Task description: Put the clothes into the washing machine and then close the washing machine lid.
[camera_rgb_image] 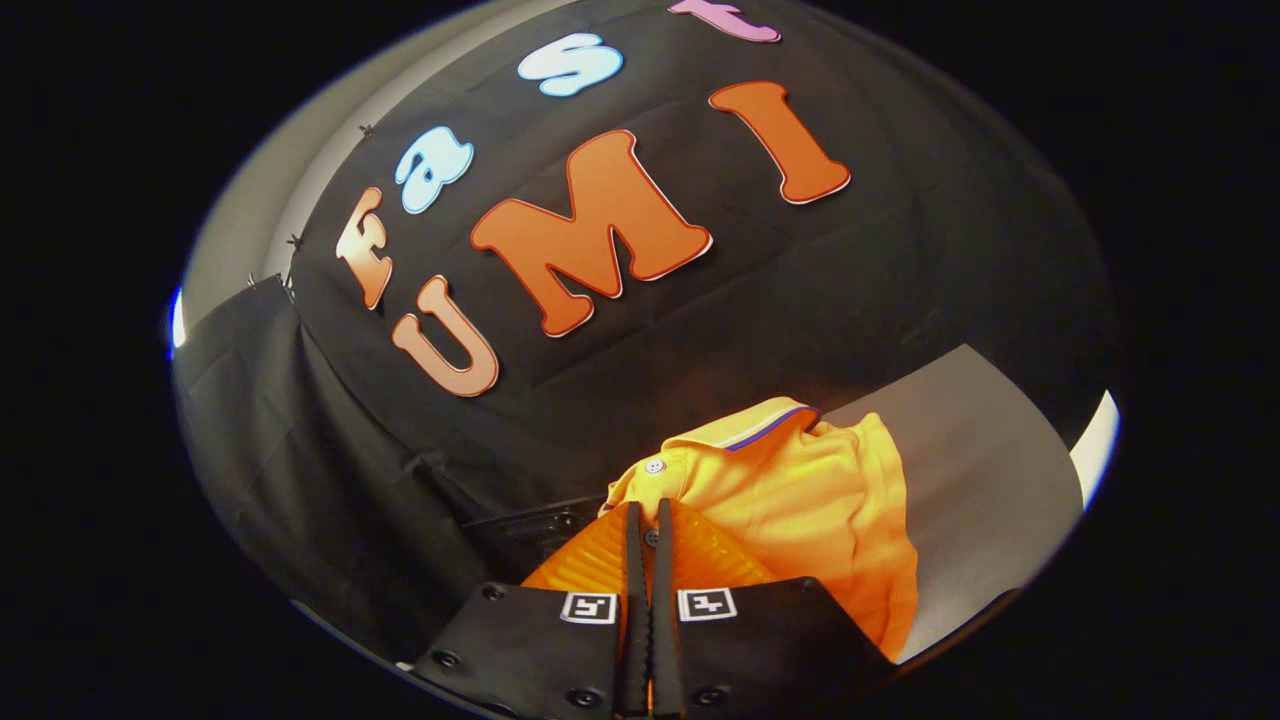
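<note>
tool [647, 520]: fingers together, pinching a fold of the shirt [800, 490]
shirt: hangs from the tips, draping lower right over the desk [990, 440]
washer: dark rim, perhaps, lower left of the tips; uncertain

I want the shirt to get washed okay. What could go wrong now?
1. The gripper is shut on the orange polo shirt by a thin bit near the collar, so it might slip out.
2. Most of the shirt hangs loose beside the fingers, so it could catch on the dark rim just below the fingertips.
</note>
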A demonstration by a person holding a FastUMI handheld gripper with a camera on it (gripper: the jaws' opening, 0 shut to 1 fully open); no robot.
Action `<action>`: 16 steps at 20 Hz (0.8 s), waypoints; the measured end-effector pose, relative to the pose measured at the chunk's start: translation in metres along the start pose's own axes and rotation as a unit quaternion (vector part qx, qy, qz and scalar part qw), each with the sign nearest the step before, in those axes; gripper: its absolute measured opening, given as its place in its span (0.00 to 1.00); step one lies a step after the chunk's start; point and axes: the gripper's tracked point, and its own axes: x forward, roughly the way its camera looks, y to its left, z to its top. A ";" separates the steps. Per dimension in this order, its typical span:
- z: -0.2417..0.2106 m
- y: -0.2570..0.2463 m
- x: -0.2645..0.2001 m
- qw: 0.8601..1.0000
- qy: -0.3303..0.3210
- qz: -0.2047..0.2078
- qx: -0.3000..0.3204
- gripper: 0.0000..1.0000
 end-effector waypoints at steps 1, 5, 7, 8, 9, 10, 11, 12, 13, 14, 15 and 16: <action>-0.002 0.007 -0.003 1.000 -0.002 -0.003 -0.003 0.09; -0.011 0.048 -0.006 0.999 -0.014 -0.015 -0.024 0.09; -0.015 0.068 -0.004 0.999 -0.019 -0.021 -0.027 0.09; -0.018 0.078 -0.004 0.999 -0.020 -0.022 -0.032 0.09; -0.021 0.088 -0.004 0.999 -0.021 -0.024 -0.040 0.09; -0.024 0.098 -0.002 0.998 -0.021 -0.026 -0.048 0.09; -0.029 0.111 -0.001 0.998 -0.020 -0.027 -0.057 0.09; -0.035 0.122 0.000 0.997 -0.020 -0.028 -0.066 0.09; -0.041 0.133 0.003 0.997 -0.015 -0.029 -0.075 0.09; -0.047 0.143 0.005 0.996 -0.013 -0.030 -0.083 0.09; -0.054 0.154 0.008 0.996 -0.009 -0.029 -0.090 0.09; -0.061 0.164 0.012 0.995 -0.003 -0.026 -0.094 0.09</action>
